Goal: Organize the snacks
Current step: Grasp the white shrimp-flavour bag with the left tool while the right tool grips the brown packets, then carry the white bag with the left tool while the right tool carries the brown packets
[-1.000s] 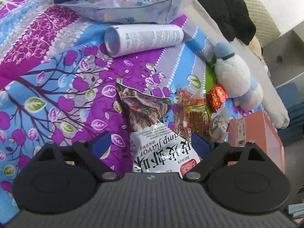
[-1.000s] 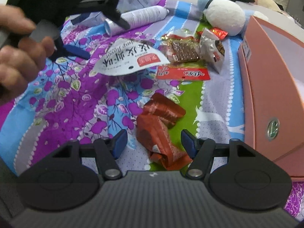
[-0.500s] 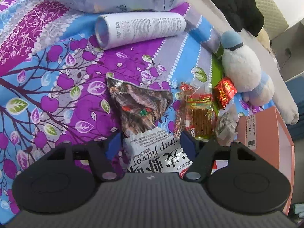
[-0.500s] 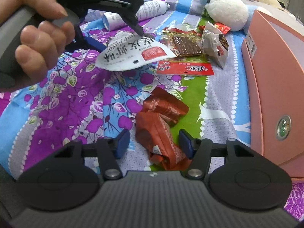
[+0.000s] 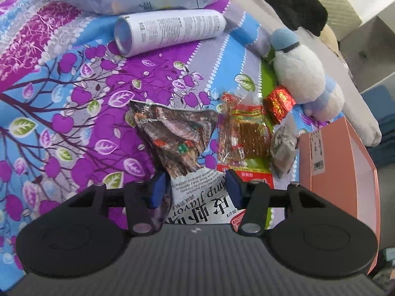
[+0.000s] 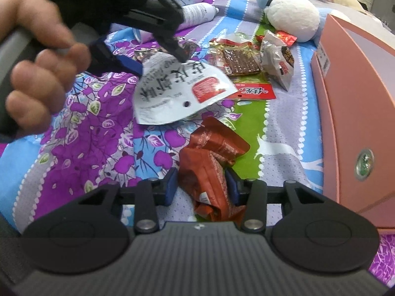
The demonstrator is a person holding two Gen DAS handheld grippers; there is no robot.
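Left claw [image 5: 195,187] hides the shrimp snack bag [image 5: 180,135] bottom

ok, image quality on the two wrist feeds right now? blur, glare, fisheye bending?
Left wrist: sharp, even soft light; barrel distortion bows the pink box edge; print on the white shrimp snack bag is legible. Right wrist: the hand and left gripper are smeared and soft up close; small glare spot on that bag's red label; the red-brown packet is crisp.
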